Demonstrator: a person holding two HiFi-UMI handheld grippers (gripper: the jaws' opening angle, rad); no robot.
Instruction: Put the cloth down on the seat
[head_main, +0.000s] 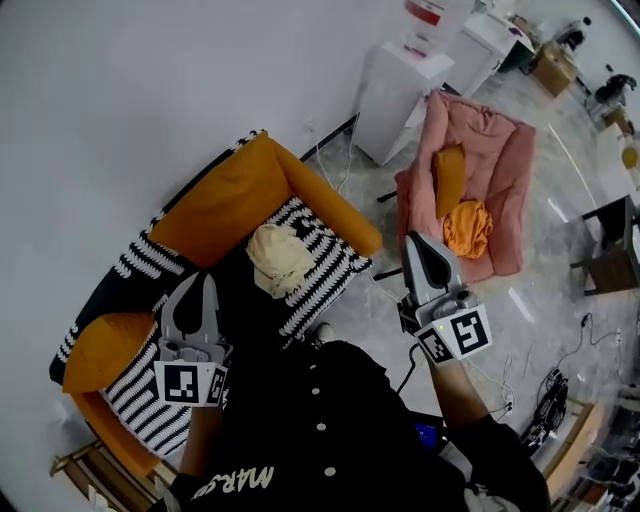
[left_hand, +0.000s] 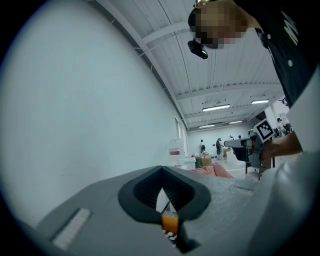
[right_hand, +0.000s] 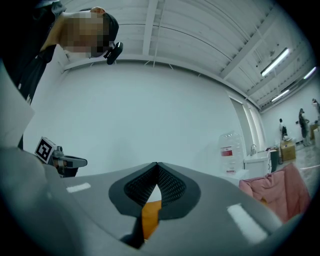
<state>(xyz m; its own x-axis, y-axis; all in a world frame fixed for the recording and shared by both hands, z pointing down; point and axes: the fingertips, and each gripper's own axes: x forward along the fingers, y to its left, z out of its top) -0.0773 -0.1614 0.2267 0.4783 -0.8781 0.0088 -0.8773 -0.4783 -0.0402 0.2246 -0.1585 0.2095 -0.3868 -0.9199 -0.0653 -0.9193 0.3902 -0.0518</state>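
Head view shows a crumpled cream cloth (head_main: 278, 258) on the orange, black-and-white striped sofa seat (head_main: 330, 256), apparently clear of the left gripper (head_main: 205, 285) and right gripper (head_main: 418, 245). Both have their jaws pressed together and hold nothing.

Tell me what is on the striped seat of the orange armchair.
A crumpled cream cloth lies on the seat. Whatever is under it is covered, and the person hides the seat's near part.

Crumpled cream cloth (head_main: 278, 258) on striped seat (head_main: 322, 266)
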